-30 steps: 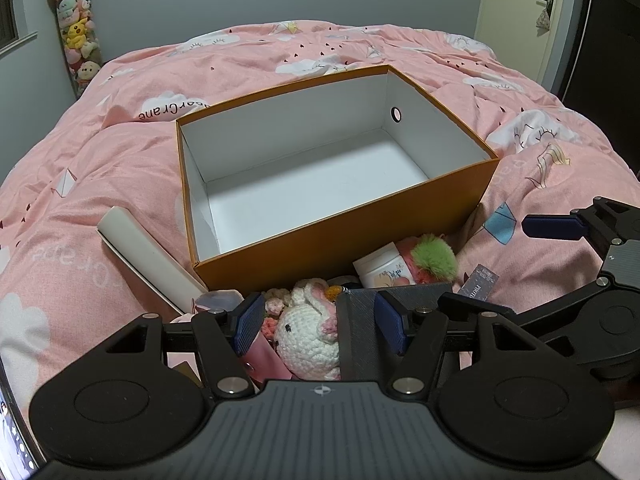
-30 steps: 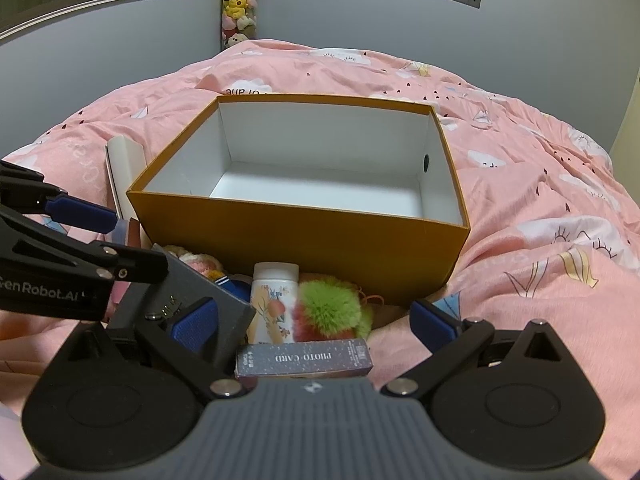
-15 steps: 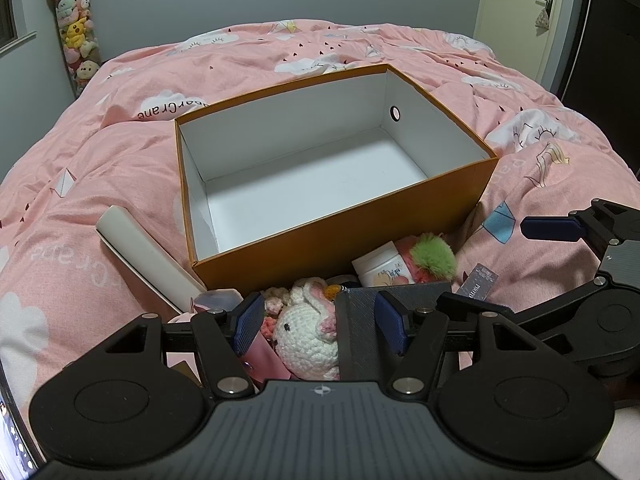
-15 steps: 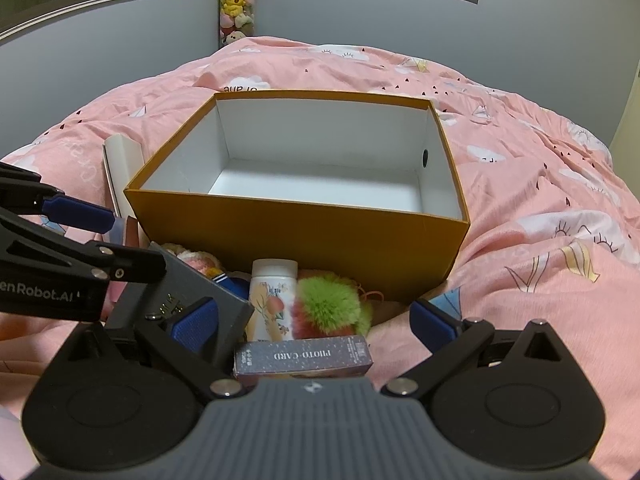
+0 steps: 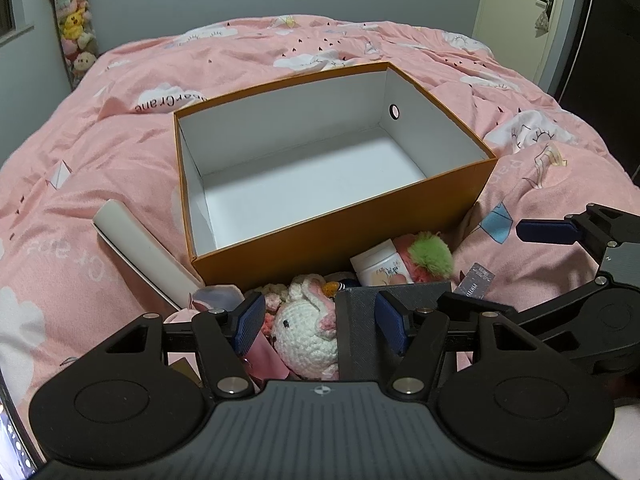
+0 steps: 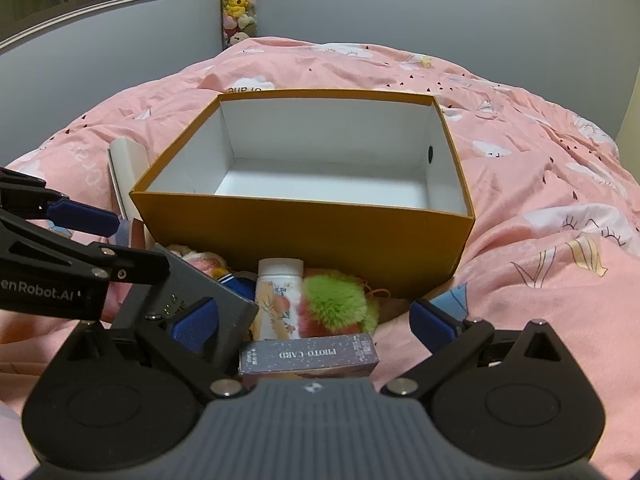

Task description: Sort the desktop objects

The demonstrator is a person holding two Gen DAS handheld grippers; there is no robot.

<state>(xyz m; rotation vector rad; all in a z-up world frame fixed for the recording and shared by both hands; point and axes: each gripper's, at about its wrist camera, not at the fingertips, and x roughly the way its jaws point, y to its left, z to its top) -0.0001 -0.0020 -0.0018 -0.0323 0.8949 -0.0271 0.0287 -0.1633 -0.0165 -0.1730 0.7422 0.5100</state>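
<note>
Both grippers spread wide, left gripper point(image 5: 320, 322), right gripper point(image 6: 314, 322), photo-card box point(image 6: 308, 354) lying crosswise between right's tips.

I can read "PHOTO CARD", upside down, on the dark speckled box point(image 6: 308, 354) at the bottom centre of my right view, "enRobot.AI" on the left gripper point(image 6: 100, 236) at mid-left, and "BearCrane", inverted, on the pink duvet point(image 5: 170, 100) at upper left of my left view.

You are viewing dim, even indoor light; the box point(image 5: 332, 236) is casting a soft shadow toward the lower frame. Fisheye curvature is bending the edges, corners are vignetting dark, and focus is staying sharp.
</note>
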